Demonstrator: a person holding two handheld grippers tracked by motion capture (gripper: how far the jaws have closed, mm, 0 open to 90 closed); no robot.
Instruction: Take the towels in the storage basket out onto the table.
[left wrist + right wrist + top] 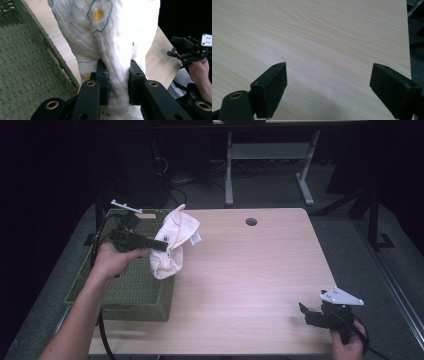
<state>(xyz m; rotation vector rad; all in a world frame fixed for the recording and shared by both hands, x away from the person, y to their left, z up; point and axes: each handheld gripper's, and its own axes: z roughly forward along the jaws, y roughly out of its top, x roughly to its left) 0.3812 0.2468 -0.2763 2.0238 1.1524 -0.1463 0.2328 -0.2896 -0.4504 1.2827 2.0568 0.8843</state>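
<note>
My left hand-held gripper (161, 246) is clenched on a white cloth (172, 245), with the fabric bunched tight between its two black jaws; in the left gripper view the pads press in on a narrow, twisted neck of the cloth (117, 50) from both sides. The cloth is quilted, with a yellow dot ringed by a blue outline printed on it, and a small label hangs off one edge in the high view. It is lifted off the surface and hangs from my grip, its lower end drooping just above the spot where the right edge of a green woven basket (130, 285) meets the wooden counter (250, 270). The basket sits at the left end of the counter, and its flat woven weave (25, 70) runs along the left side of the left gripper view. My left hand (112, 260) holds the tool over the basket, with the jaws pointing toward the middle of the counter. My right hand-held gripper (305, 312) is released, its jaws standing wide apart with nothing between them, just bare pale wood (324, 37) beneath. It rests low over the near right corner of the counter, well apart from the cloth, with my right hand (350, 342) behind it at the counter's edge.
</note>
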